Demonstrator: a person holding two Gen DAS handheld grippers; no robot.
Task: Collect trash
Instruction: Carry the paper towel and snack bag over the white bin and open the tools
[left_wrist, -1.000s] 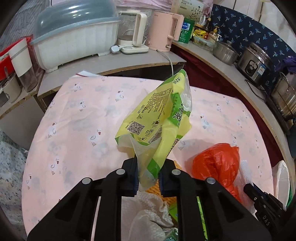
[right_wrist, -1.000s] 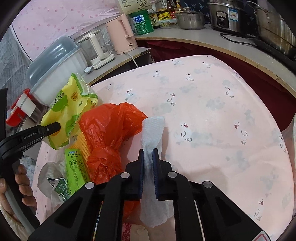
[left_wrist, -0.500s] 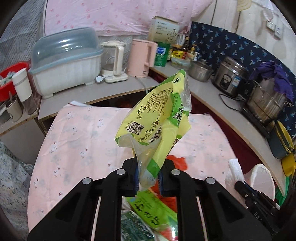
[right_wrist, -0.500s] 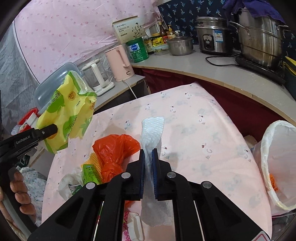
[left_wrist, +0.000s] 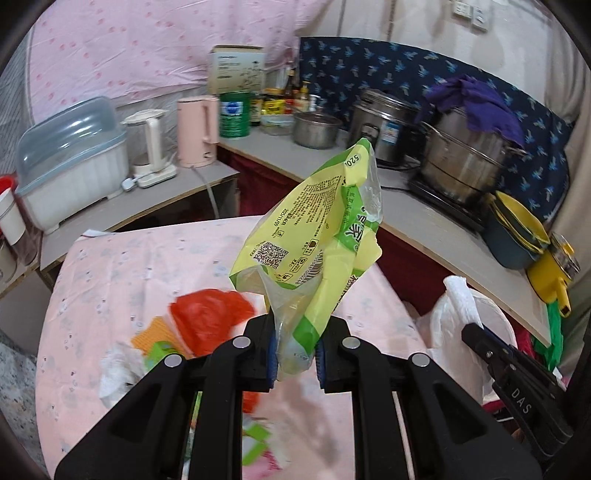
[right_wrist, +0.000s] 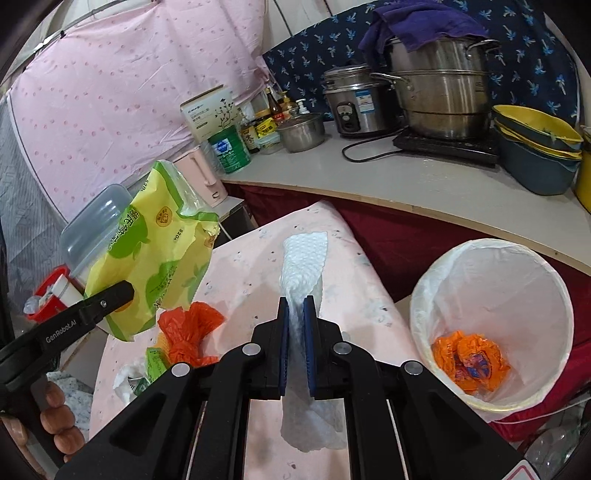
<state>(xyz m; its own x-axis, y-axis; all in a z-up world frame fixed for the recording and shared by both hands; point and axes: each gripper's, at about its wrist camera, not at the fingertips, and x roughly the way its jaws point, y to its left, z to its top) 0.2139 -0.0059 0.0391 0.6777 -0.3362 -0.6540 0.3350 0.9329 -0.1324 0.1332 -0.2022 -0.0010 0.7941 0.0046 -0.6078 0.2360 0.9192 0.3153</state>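
Left wrist view: the left claw (left_wrist: 294, 352) pinches the lower end of a yellow-green wrapper (left_wrist: 314, 236), held up above the pink bench (left_wrist: 122, 266). The film looks light, crinkly and slippery, so a grip on bunched folds probably suits it best. An orange bag (left_wrist: 207, 317) lies near left on the bench.

Right wrist view: the right claw (right_wrist: 295, 345) is clamped on a paper towel (right_wrist: 301, 275), soft and limp, drooping both ways. The lined bin (right_wrist: 436, 291) stands right of the bench, orange trash already inside.

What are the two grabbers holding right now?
Left gripper: closed on the yellow-green snack bag.
Right gripper: closed on the white paper towel.
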